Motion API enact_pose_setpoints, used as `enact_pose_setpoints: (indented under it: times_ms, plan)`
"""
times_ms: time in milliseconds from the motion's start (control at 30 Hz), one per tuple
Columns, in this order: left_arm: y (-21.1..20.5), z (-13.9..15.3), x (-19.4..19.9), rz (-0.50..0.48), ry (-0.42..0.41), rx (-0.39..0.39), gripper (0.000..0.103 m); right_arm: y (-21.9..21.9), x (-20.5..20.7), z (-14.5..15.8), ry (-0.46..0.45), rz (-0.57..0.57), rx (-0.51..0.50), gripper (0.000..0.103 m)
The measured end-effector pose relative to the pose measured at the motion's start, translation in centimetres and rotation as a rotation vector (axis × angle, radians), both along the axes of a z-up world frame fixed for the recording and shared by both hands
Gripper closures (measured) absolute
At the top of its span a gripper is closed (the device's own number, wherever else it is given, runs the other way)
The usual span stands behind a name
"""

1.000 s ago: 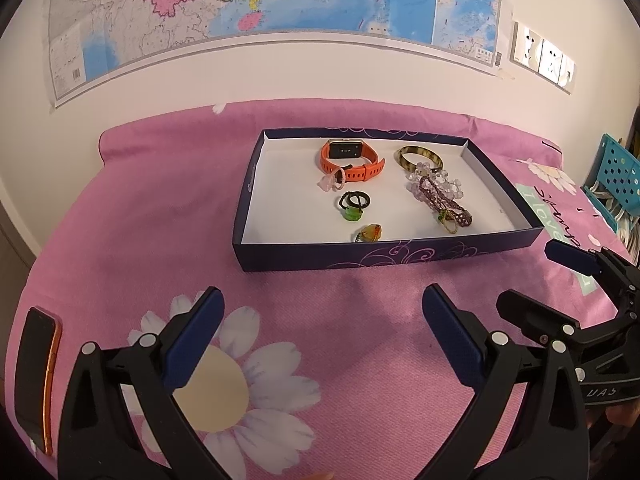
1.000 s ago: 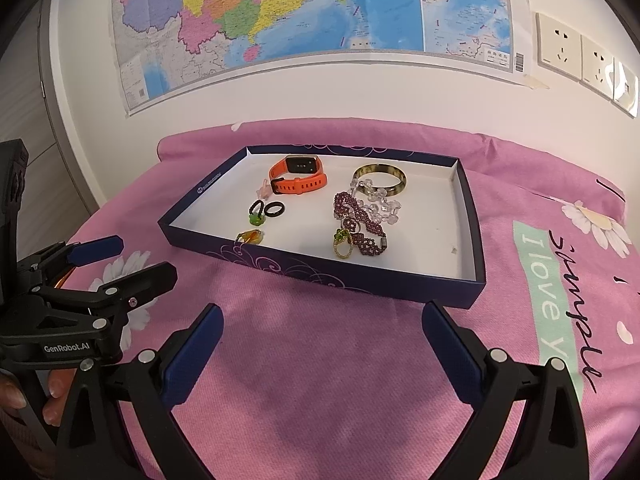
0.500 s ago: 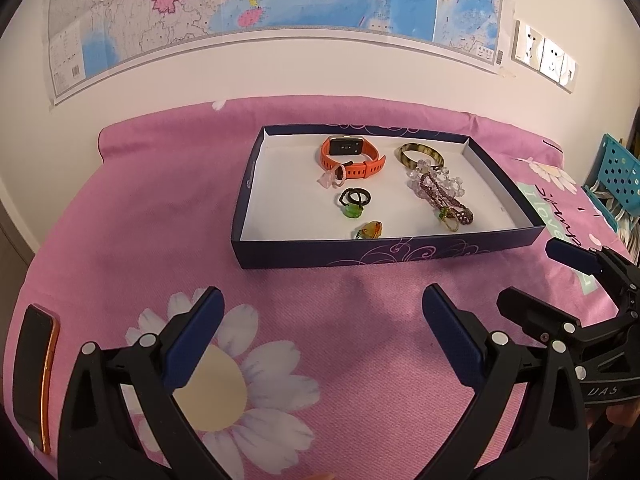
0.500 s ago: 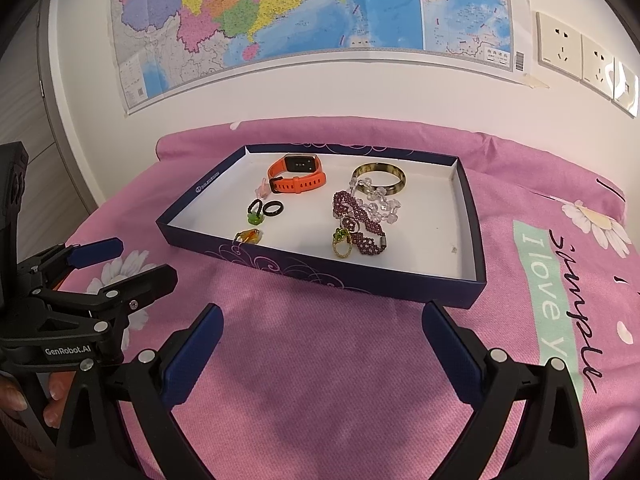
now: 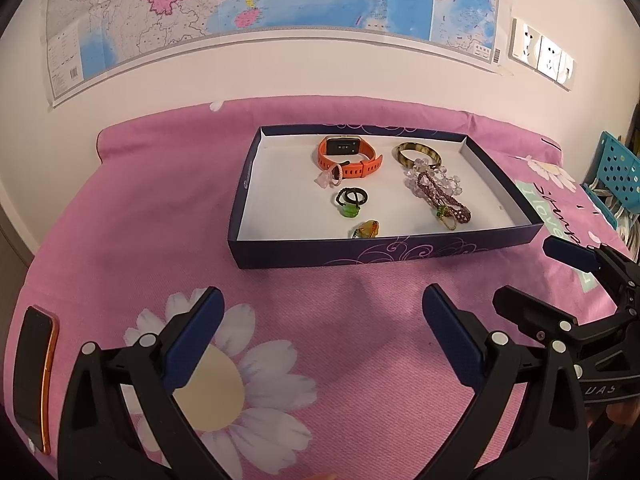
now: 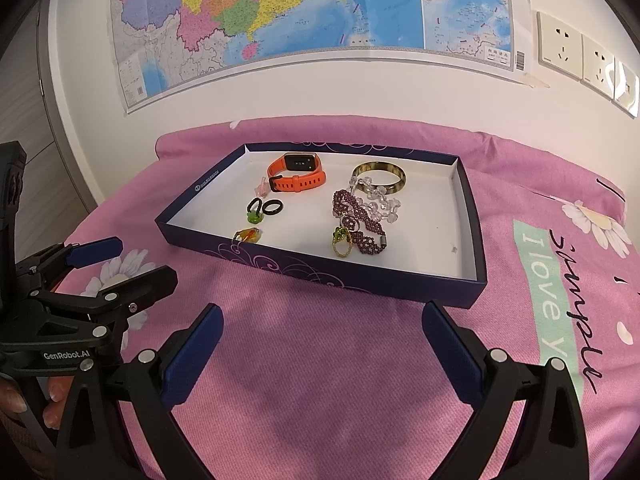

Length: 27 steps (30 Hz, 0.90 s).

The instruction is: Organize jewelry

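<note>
Shallow dark-blue cardboard box tray (image 5: 384, 250) set on pink floral bedspread (image 5: 140, 208). All jewelry seen inside tray: orange strap watch (image 5: 348, 154), tortoiseshell bangle (image 5: 417, 154), purple beaded bracelet (image 6: 358, 220), small rings (image 5: 352, 202). Left claw (image 5: 322, 332) and right claw (image 6: 322, 334) held apart, empty, short of tray. Step not settled: jewelry gathered but loosely clustered; scene fits sorting ahead or sorting done.

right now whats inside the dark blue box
The box holds an orange watch, a brown bangle, clear beads, a maroon beaded bracelet, two black rings and small coloured rings. Whatever lies under the bead tangle is covered.
</note>
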<state>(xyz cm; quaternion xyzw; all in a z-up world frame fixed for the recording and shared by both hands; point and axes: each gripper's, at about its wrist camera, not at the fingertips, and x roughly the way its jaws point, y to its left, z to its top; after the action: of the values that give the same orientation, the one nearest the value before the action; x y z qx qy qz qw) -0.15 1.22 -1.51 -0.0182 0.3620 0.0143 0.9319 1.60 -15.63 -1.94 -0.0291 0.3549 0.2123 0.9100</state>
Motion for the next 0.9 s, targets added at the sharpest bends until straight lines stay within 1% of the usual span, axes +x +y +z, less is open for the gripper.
enact_pose_setpoints:
  times_ms: [900]
  plan:
    - [-0.05, 0.02, 0.05, -0.002, 0.004, -0.003, 0.005, -0.10, 0.28, 0.06, 0.006, -0.001, 0.001, 0.007]
